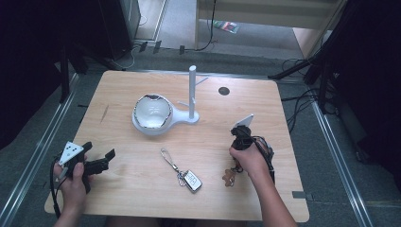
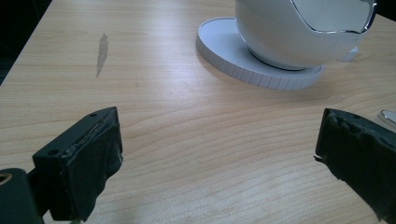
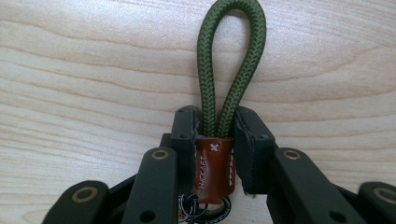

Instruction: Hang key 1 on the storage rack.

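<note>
My right gripper (image 1: 241, 137) (image 3: 215, 123) is shut on a keychain with a dark green rope loop (image 3: 232, 56). Its jaws pinch the rope just above a brown leather tab (image 3: 213, 170), and metal rings hang below the tab. In the high view a brown charm (image 1: 229, 177) lies by the person's right hand. A car key (image 1: 192, 180) on a silver clip (image 1: 166, 156) lies at the table's front middle. My left gripper (image 1: 100, 150) (image 2: 219, 154) is open over bare wood at front left, holding nothing.
A white bowl (image 1: 152, 111) (image 2: 289, 32) sits on a round white base (image 2: 224, 51). The base is joined to an upright white post (image 1: 192, 92) with small pegs. A dark round mark (image 1: 224, 91) shows farther back. The wooden table (image 1: 118, 90) stands over a floor with cables.
</note>
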